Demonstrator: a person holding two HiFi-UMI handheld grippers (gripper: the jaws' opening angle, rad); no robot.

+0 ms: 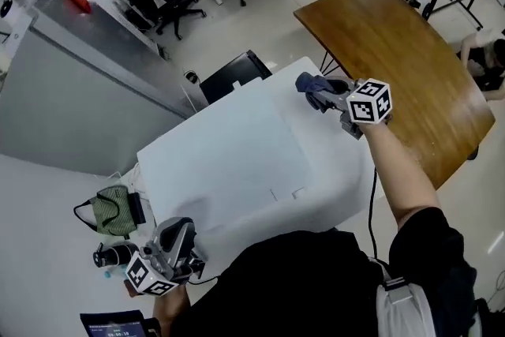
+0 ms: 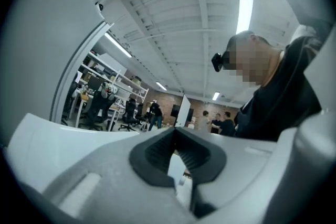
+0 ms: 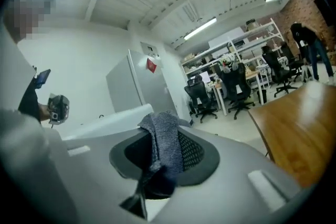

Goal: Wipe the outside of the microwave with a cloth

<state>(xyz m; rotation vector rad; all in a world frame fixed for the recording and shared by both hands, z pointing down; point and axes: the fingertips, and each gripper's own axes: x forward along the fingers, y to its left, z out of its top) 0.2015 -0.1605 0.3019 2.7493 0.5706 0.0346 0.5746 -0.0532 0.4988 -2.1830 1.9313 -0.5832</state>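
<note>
The microwave (image 1: pixel 237 162) is a big white box seen from above in the head view. My right gripper (image 1: pixel 323 97) is shut on a dark blue-grey cloth (image 1: pixel 314 84) at the far right edge of the microwave's top. In the right gripper view the cloth (image 3: pixel 165 144) hangs bunched between the pads, with the white top (image 3: pixel 105 123) just beyond it. My left gripper (image 1: pixel 180 233) is held low at the microwave's near left corner, away from the cloth. Its jaws (image 2: pixel 176 149) meet at the tips with nothing between them.
A brown wooden table (image 1: pixel 394 51) stands right of the microwave. A black chair (image 1: pixel 233 75) sits behind it and a grey metal cabinet (image 1: pixel 79 83) to the left. A green mesh pouch (image 1: pixel 110 209) and a small black device (image 1: pixel 114 254) lie on the white counter.
</note>
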